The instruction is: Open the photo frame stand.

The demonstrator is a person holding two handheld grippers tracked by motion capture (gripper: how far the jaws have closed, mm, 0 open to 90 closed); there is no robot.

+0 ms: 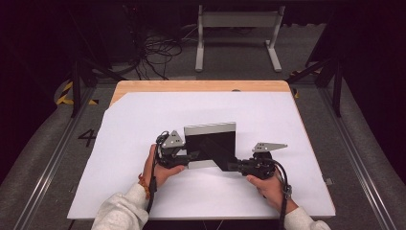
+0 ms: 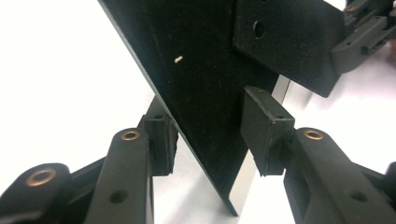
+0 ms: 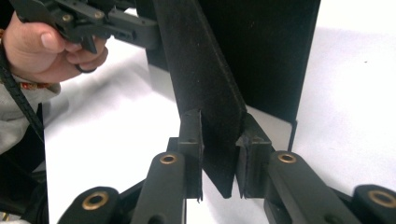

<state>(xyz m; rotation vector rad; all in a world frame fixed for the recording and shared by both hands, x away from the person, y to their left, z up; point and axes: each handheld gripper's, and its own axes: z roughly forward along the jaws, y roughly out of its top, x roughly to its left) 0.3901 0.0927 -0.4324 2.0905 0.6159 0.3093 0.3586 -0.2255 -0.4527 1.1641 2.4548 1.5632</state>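
White sheeting covers my desk (image 1: 287, 191), with a strip of bare wood showing along its far edge. Nearest me, my two hands come in from the bottom of the high view, each holding its fingers toward the middle. My right fingers (image 3: 219, 154) pinch the lower end of a black flap (image 3: 205, 93), a stiff felt-faced strip that leans out from the back of a black panel (image 1: 210, 143); both pads press against its two faces. My left fingers (image 2: 210, 135) straddle the panel's other edge: the left pad sits against the dark face, while the right pad seems to stand just off it, so I cannot tell whether the grip is firm. The panel stands tilted on the sheet between my hands, its pale front rim (image 1: 209, 128) turned away from me. Beyond the desk, a grey metal frame (image 1: 237, 28) stands on the floor beside a tangle of cables (image 1: 153, 52).
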